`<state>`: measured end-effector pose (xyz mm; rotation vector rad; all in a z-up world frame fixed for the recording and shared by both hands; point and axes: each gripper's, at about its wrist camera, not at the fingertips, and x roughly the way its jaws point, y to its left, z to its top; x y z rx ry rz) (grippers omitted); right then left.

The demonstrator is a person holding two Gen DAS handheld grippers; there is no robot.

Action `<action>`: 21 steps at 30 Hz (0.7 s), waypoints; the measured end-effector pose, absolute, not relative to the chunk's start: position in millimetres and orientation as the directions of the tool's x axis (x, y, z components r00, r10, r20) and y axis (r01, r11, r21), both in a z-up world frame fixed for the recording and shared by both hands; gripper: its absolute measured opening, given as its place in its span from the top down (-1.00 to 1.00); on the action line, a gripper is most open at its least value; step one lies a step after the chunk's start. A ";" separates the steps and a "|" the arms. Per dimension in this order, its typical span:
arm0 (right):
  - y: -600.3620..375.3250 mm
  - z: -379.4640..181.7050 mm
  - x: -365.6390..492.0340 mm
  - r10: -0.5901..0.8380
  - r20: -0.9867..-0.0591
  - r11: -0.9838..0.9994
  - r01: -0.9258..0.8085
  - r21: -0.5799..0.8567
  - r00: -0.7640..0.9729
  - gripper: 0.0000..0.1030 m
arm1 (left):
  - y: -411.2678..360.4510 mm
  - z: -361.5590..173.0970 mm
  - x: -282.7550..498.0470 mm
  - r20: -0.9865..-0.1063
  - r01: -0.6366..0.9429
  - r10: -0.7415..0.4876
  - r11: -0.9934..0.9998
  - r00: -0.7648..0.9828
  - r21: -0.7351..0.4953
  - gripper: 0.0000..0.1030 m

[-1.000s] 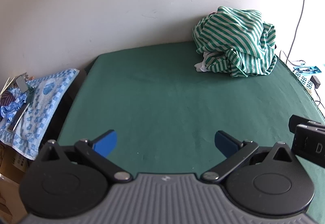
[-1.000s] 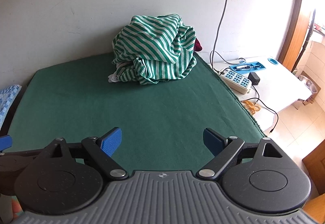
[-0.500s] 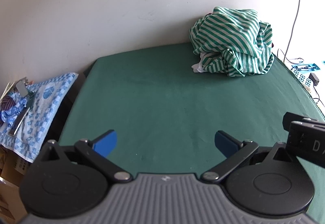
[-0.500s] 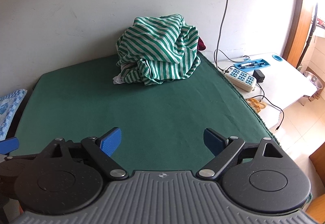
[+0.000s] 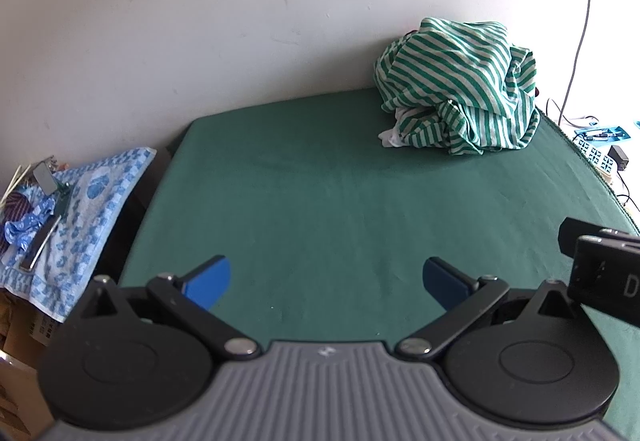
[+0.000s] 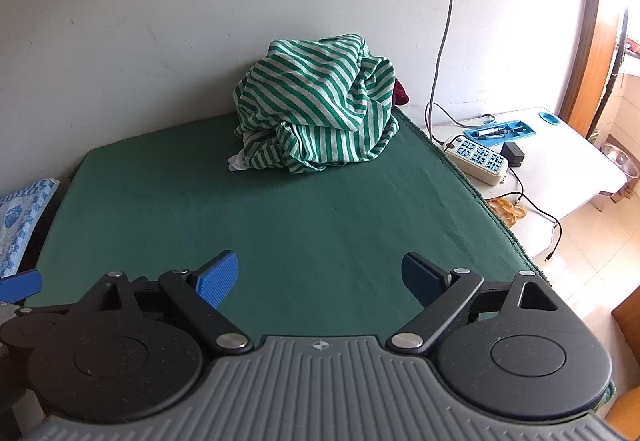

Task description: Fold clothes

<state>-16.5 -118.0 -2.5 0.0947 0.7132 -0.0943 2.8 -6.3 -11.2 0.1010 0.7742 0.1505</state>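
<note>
At nine o'clock in the left wrist view, a blue-and-white patterned terry towel [image 5: 76, 209] lay draped over a low stand, with a small grey metal clip [image 5: 42, 179] and a crumpled blue cloth scrap [image 5: 28, 227] on top. Beside it stretched the flat counter covered in dark green fabric [image 5: 340, 201], its back edge against a plain white wall [image 5: 240, 1]. At three o'clock in the right wrist view stood a white side table [image 6: 560, 161] carrying a white-and-blue power strip [image 6: 478, 157], a black plug adapter [image 6: 513, 154] and a shallow blue plastic tray of pens [image 6: 500, 131]; a grey cable [image 6: 446, 21] ran up the wall.

The crumpled green-and-white striped garment [image 6: 316, 121] sat heaped at twelve o'clock on the counter's far edge, against the wall, with a bit of white cloth under its left side.

The left claw [image 5: 327, 279] hovered released and empty over the near counter; the right claw [image 6: 320, 275] likewise stood released and empty, well apart from the garment.
</note>
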 end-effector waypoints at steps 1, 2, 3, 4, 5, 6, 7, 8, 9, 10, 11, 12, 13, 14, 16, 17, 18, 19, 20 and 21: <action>-118.3 -2.1 -17.0 -0.053 -0.656 0.992 0.118 0.055 0.753 -0.77 | -6.0 -11.0 2.6 -0.688 -0.099 0.173 0.984 0.705 0.147 -0.99; -118.6 -1.8 -17.6 -0.052 -0.656 0.992 0.117 0.055 0.753 -0.77 | -5.8 -10.8 2.4 -0.688 -0.100 0.174 0.984 0.705 0.147 -0.99; -119.1 -1.5 -18.2 -0.050 -0.657 0.992 0.116 0.057 0.753 -0.77 | -5.9 -10.6 2.1 -0.688 -0.100 0.176 0.984 0.705 0.149 -0.99; -119.5 -1.4 -18.6 -0.049 -0.657 0.992 0.116 0.059 0.752 -0.77 | -6.0 -10.3 1.8 -0.687 -0.101 0.177 0.983 0.705 0.151 -0.99; -120.1 -1.4 -19.0 -0.048 -0.658 0.991 0.116 0.060 0.752 -0.77 | -6.3 -9.9 1.3 -0.686 -0.101 0.179 0.983 0.705 0.153 -0.99; -120.9 -1.5 -19.4 -0.047 -0.658 0.991 0.117 0.063 0.751 -0.77 | -6.6 -9.6 0.8 -0.685 -0.101 0.180 0.983 0.706 0.154 -0.99; -121.5 -1.6 -19.6 -0.045 -0.659 0.991 0.117 0.066 0.751 -0.77 | -7.0 -9.2 0.2 -0.684 -0.101 0.181 0.983 0.706 0.155 -0.99; -122.1 -1.8 -19.8 -0.043 -0.660 0.991 0.117 0.069 0.750 -0.77 | -7.4 -9.2 -0.5 -0.684 -0.101 0.182 0.982 0.707 0.157 -0.99; -122.6 -1.9 -19.9 -0.042 -0.661 0.991 0.117 0.070 0.749 -0.77 | -7.8 -9.2 -0.9 -0.684 -0.101 0.183 0.982 0.707 0.159 -0.99; -123.1 -2.0 -20.0 -0.042 -0.662 0.991 0.117 0.071 0.748 -0.77 | -8.1 -9.2 -1.3 -0.683 -0.100 0.184 0.982 0.706 0.161 -0.99; -123.4 -2.0 -20.0 -0.040 -0.663 0.991 0.117 0.072 0.748 -0.77 | -8.3 -9.1 -1.7 -0.684 -0.101 0.185 0.982 0.706 0.162 -0.99; -123.8 -2.1 -20.1 -0.040 -0.663 0.991 0.117 0.072 0.748 -0.77 | -8.3 -9.1 -1.9 -0.684 -0.101 0.186 0.981 0.705 0.163 -0.99; -124.1 -2.1 -20.3 -0.040 -0.663 0.991 0.117 0.072 0.747 -0.77 | -8.4 -9.0 -2.1 -0.684 -0.102 0.187 0.981 0.705 0.163 -0.99; -124.3 -2.3 -20.6 -0.040 -0.663 0.991 0.116 0.071 0.747 -0.77 | -8.1 -8.9 -2.6 -0.685 -0.102 0.187 0.981 0.705 0.163 -0.99; -124.6 -2.5 -21.4 -0.041 -0.664 0.991 0.116 0.069 0.747 -0.77 | -8.1 -8.5 -3.6 -0.684 -0.103 0.188 0.981 0.704 0.164 -0.99; -124.9 -2.6 -21.4 -0.042 -0.665 0.991 0.116 0.068 0.746 -0.77 | -8.4 -8.4 -3.8 -0.684 -0.103 0.189 0.981 0.705 0.164 -0.99; -125.2 -2.7 -21.3 -0.041 -0.666 0.991 0.115 0.069 0.745 -0.77 | -8.8 -8.2 -4.1 -0.683 -0.103 0.189 0.981 0.705 0.165 -0.99; -125.8 -2.7 -21.1 -0.039 -0.668 0.991 0.116 0.071 0.743 -0.77 | -9.4 -8.1 -4.6 -0.683 -0.102 0.189 0.981 0.706 0.166 -0.99; -126.5 -2.8 -20.9 -0.035 -0.671 0.990 0.115 0.076 0.741 -0.77 | -9.9 -8.0 -5.0 -0.682 -0.101 0.189 0.981 0.706 0.168 -0.99; -127.3 -2.8 -20.8 -0.030 -0.673 0.990 0.115 0.082 0.739 -0.77 | -10.2 -7.9 -5.3 -0.682 -0.100 0.189 0.981 0.707 0.168 -0.99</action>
